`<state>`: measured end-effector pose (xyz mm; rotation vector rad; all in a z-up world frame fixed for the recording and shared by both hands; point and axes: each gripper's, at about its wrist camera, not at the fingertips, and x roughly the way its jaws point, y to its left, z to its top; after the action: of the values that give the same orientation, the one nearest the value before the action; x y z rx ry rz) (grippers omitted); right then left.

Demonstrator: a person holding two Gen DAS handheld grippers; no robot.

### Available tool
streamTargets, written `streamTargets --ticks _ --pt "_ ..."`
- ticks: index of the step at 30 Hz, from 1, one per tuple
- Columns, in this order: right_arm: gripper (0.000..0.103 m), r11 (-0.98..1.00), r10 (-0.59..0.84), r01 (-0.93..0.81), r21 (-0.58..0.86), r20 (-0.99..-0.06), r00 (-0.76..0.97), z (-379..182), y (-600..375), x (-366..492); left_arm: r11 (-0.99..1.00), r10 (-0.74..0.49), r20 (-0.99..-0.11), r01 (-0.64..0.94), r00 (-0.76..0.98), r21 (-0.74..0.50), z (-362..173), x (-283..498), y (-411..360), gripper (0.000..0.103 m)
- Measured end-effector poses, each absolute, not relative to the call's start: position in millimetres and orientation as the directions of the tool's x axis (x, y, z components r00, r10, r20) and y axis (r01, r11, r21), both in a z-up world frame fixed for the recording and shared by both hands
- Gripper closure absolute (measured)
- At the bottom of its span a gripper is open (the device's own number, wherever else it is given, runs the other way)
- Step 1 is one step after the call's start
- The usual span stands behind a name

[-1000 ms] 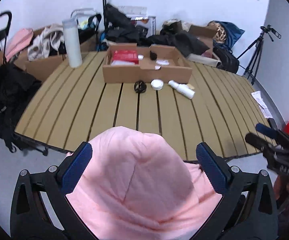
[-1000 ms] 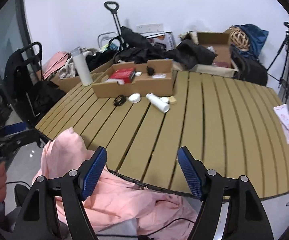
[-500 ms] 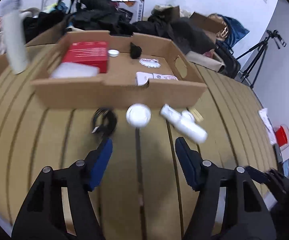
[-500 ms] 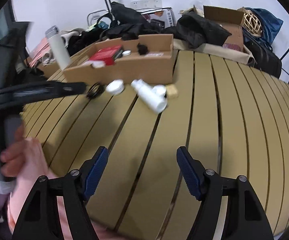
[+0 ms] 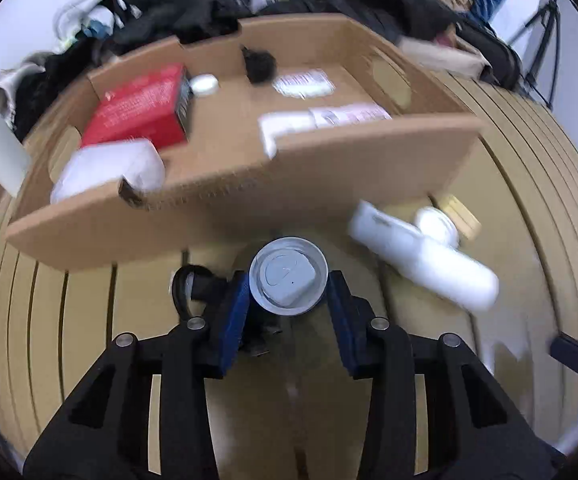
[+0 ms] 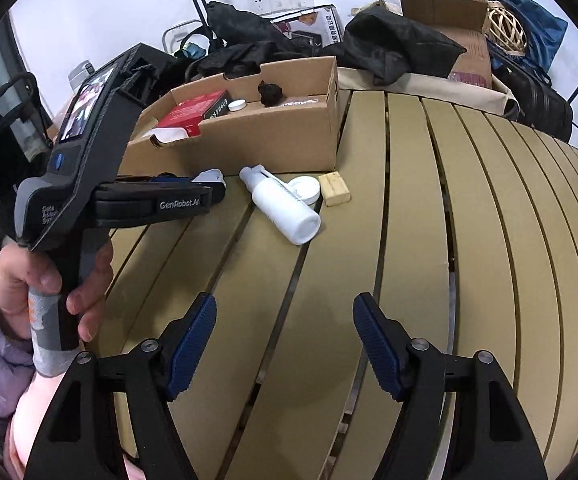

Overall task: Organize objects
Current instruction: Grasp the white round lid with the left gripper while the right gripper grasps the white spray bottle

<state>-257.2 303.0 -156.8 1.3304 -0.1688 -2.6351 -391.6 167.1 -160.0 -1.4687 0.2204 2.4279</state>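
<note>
On the tan slatted table, my left gripper has been closing round a small round white jar; my right gripper gapes empty.

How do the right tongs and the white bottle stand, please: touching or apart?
Apart: the right wrist view shows table slats between the right tongs and the white bottle.

Loads of bare slatted table out front and to the right, but the cardboard box, white bottle and wooden block crowd the far side.
</note>
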Motion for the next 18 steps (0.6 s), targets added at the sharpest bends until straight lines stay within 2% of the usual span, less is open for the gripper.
streamTargets --ticks 2,3,5,8,11,15,18 --pt "0.028 -0.975 -0.222 0.115 0.19 -0.782 -0.583 -156.0 303.0 -253.0 -0.911 0.351 -0.804 -0.373 -0.479 -0.175 -115.8 -381.8 159.7 0.067" --pt "0.028 -0.975 -0.222 0.115 0.191 -0.78 -0.585 -155.5 303.3 -252.0 -0.902 0.39 -0.802 -0.365 -0.453 -0.232 -112.4 -377.7 157.4 0.067" --pt "0.028 -0.974 -0.225 0.114 0.196 -0.777 -0.587 -153.4 302.5 -249.4 -0.88 0.384 -0.893 -0.385 -0.235 -0.277 -157.3 -374.9 169.7 0.067" --pt "0.028 -0.971 -0.237 0.122 0.206 -0.764 -0.6 -148.4 301.9 -246.1 -0.901 0.368 -0.892 -0.338 -0.263 -0.272 -164.3 -369.1 158.5 0.067" --pt "0.028 -0.973 -0.228 0.116 0.199 -0.77 -0.596 -149.3 303.1 -244.5 -0.886 0.427 -0.862 -0.317 -0.275 -0.338 -150.4 -370.1 143.4 0.067" --pt "0.028 -0.975 -0.219 0.114 0.19 -0.757 -0.615 -145.8 310.1 -247.8 -0.908 0.373 -0.854 -0.332 -0.362 -0.255 -138.8 -348.6 123.4 0.067" --pt "0.041 -0.974 -0.228 0.133 0.185 -0.748 -0.624 -148.1 314.4 -266.7 -0.914 0.349 -0.854 -0.341 -0.387 -0.219 -141.4 -334.0 113.4 0.067"
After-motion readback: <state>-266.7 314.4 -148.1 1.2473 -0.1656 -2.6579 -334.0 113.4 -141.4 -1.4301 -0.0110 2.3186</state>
